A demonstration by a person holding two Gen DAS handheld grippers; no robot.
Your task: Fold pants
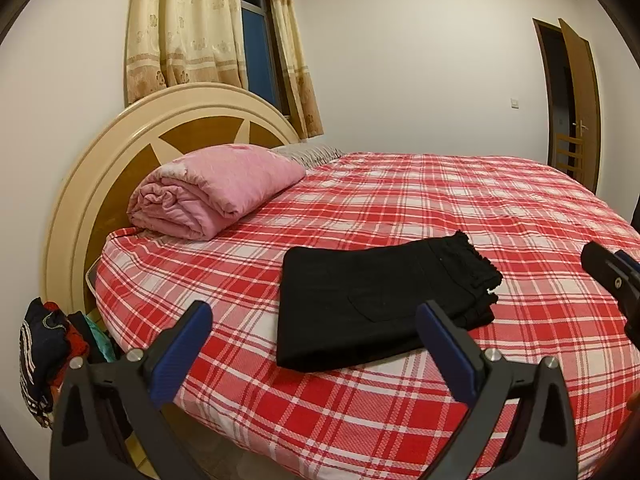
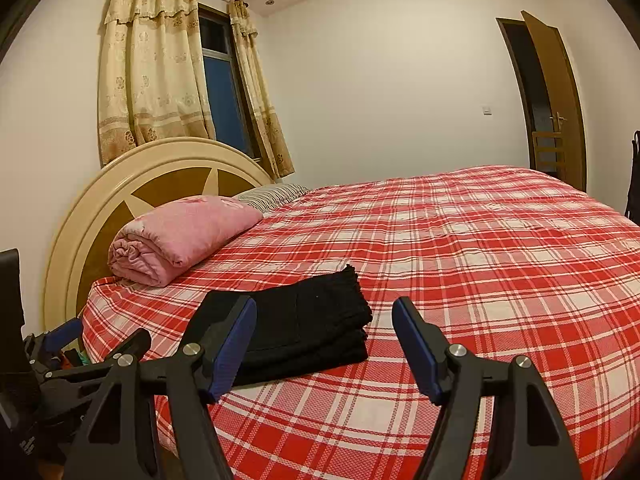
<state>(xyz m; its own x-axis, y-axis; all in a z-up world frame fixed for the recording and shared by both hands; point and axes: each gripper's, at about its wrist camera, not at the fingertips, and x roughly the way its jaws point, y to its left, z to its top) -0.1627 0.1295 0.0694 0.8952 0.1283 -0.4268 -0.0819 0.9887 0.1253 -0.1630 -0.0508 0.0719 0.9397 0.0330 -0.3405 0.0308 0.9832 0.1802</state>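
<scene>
Black pants (image 1: pixel 380 300) lie folded in a flat rectangle on the red plaid bed (image 1: pixel 500 208), near its front edge, frayed hems to the right. My left gripper (image 1: pixel 316 320) hovers open in front of them, with nothing between its blue pads. In the right wrist view the same pants (image 2: pixel 312 328) sit just beyond my right gripper (image 2: pixel 324 316), which also stands open and holds nothing. The right gripper's body (image 1: pixel 612 280) shows at the right edge of the left wrist view, and the left gripper (image 2: pixel 80 352) shows low at the left of the right wrist view.
A rolled pink quilt (image 1: pixel 216 196) and a striped pillow (image 1: pixel 308 154) rest by the round headboard (image 1: pixel 120 152). A heap of clothes (image 1: pixel 48 344) sits at the bed's left side. Curtains (image 1: pixel 180 28) hang behind; a door (image 1: pixel 576 100) stands open at far right.
</scene>
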